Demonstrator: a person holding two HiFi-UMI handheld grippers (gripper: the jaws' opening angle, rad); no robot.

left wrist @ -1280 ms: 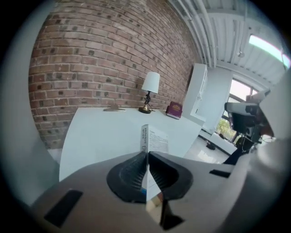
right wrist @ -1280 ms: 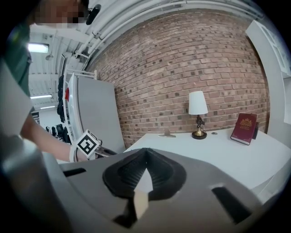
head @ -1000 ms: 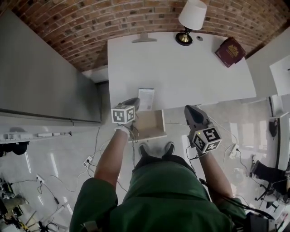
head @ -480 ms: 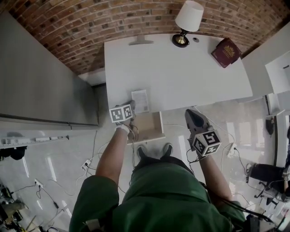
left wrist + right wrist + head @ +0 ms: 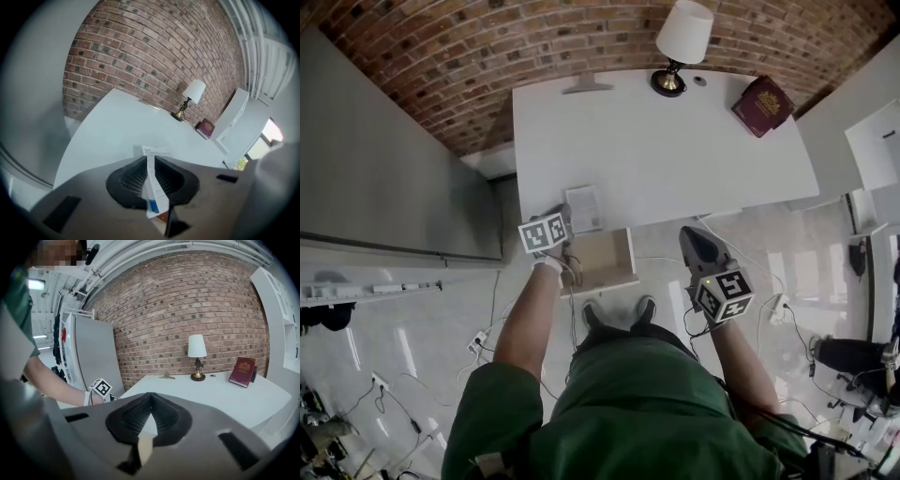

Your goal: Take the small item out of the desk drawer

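Note:
My left gripper [image 5: 569,217] is shut on a small white box [image 5: 584,207] with blue print, held at the front edge of the white desk [image 5: 675,150]. In the left gripper view the box [image 5: 152,185] stands on edge between the closed jaws of that gripper [image 5: 151,161]. Just below the desk edge, the wooden drawer [image 5: 605,261] is pulled out, and I see nothing in its visible part. My right gripper [image 5: 691,234] hangs to the right of the drawer, over the floor. In the right gripper view it [image 5: 150,397] is shut with nothing in it.
A table lamp [image 5: 680,42] and a red book [image 5: 762,105] stand at the back of the desk. A grey cabinet [image 5: 384,169] fills the left side. The person's shoes [image 5: 619,314] are right under the drawer, and cables and a power strip [image 5: 480,336] lie on the floor.
My left gripper has carried the small box a little to the left along the desk's front edge. The right gripper has hardly moved.

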